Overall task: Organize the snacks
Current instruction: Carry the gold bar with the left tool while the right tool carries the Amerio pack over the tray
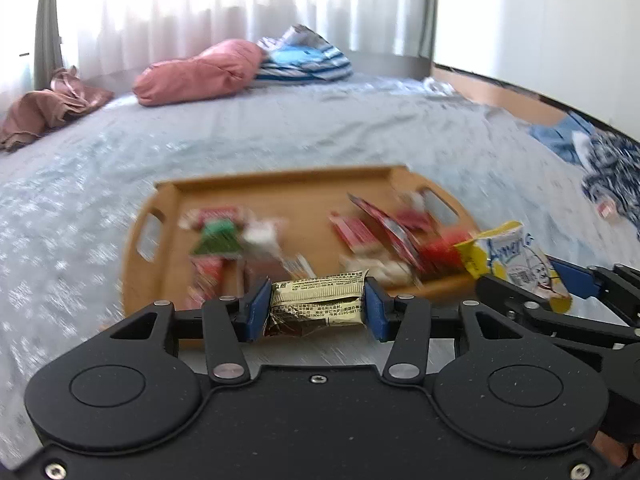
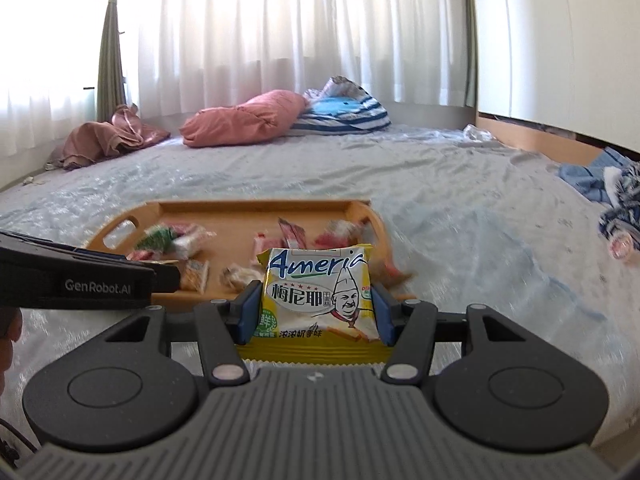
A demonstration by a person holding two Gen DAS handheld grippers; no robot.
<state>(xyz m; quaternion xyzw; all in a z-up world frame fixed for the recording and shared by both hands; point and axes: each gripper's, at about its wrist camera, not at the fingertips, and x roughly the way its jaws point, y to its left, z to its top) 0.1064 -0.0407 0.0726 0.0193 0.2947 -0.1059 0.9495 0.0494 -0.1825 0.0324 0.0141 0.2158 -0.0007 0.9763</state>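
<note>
Left gripper [image 1: 316, 306] clamps a gold packet [image 1: 316, 300] by its two ends; the packet's long axis runs crosswise, pad to pad, level, held near the tray's [image 1: 280, 184] near rim. Right gripper [image 2: 314, 310] clamps a yellow packet [image 2: 318, 300] by its side edges; printed face toward the camera, top edge away, toward the tray [image 2: 256, 206]; its bottom seam overhangs the gripper body. Both packets are clear of the bed [image 2: 440, 184]. Loose snacks [image 2: 176, 240] lie scattered in the tray, blurred.
</note>
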